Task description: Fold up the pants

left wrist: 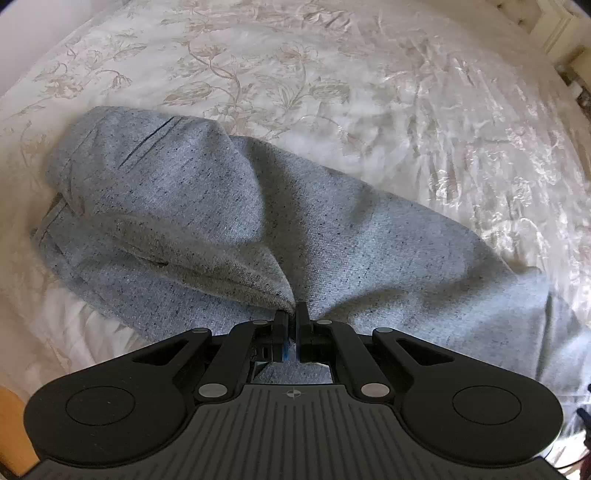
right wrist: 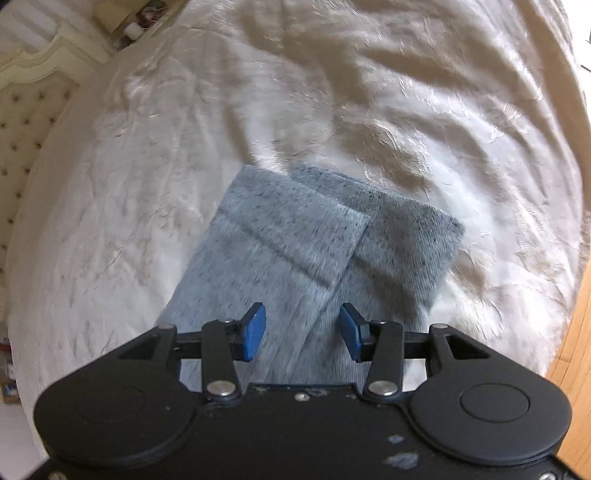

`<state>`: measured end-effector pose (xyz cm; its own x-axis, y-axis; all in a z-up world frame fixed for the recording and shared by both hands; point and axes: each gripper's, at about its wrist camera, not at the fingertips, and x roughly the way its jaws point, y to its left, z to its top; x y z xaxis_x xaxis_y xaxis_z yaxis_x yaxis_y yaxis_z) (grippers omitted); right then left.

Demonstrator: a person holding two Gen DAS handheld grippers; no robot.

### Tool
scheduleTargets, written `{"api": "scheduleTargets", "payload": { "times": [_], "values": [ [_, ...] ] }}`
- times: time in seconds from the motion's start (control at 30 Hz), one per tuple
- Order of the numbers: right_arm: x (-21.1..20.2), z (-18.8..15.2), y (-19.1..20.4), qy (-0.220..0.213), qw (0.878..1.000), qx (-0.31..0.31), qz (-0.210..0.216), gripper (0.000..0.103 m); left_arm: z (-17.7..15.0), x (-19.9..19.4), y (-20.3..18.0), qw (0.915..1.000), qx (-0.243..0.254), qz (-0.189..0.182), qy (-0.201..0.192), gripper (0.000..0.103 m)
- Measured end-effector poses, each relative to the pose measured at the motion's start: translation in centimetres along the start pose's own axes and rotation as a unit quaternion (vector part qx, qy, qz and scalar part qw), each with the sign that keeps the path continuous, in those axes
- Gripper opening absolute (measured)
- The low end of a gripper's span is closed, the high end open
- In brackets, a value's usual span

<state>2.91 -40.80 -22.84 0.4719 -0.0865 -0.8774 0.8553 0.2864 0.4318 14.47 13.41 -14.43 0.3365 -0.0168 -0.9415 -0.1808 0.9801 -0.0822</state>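
Grey speckled pants (left wrist: 229, 221) lie on a white floral bedspread (left wrist: 295, 66). In the left wrist view my left gripper (left wrist: 293, 314) is shut on a pinched fold of the pants fabric, which rises in a ridge toward the fingers. The waistband end lies at the left. In the right wrist view the two leg ends (right wrist: 314, 236) lie stacked and slightly offset, hems pointing away. My right gripper (right wrist: 303, 326) is open, its blue pads (right wrist: 255, 330) just above the legs, holding nothing.
A tufted cream headboard (right wrist: 22, 122) stands at the left of the right wrist view. The wooden floor (right wrist: 576, 332) shows past the bed's right edge. Small items sit on a bedside surface (right wrist: 136, 22) at the top left.
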Motion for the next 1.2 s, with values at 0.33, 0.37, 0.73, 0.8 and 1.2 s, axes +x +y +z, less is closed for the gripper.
{"api": "scheduleTargets", "payload": {
  "times": [0.33, 0.37, 0.73, 0.8, 1.2],
  "values": [
    [-9.6, -0.1, 2.0, -0.076, 0.984, -0.144, 0.067, 0.003, -1.3, -5.3, 0.3, 0.998, -0.013, -0.017, -0.06, 0.003],
    [-9.1, -0.3, 1.3, -0.063, 0.985, -0.153, 0.05, 0.003, -2.1, -4.2, 0.5, 0.999, -0.013, -0.009, -0.041, 0.003],
    [-5.5, -0.7, 0.6, -0.012, 0.982, -0.19, 0.005, 0.003, -4.5, 0.6, -1.0, 0.9982, 0.035, 0.048, 0.0, 0.003],
    [-6.9, -0.4, 1.8, -0.044, 0.974, -0.219, 0.025, 0.003, -4.6, 0.3, -0.8, 0.9985, 0.031, 0.046, -0.003, 0.003],
    [-3.6, 0.0, -0.5, 0.027, 0.974, -0.219, -0.054, 0.031, -5.9, 1.6, -1.5, 0.9954, 0.058, 0.075, 0.018, 0.007]
  ]
}}
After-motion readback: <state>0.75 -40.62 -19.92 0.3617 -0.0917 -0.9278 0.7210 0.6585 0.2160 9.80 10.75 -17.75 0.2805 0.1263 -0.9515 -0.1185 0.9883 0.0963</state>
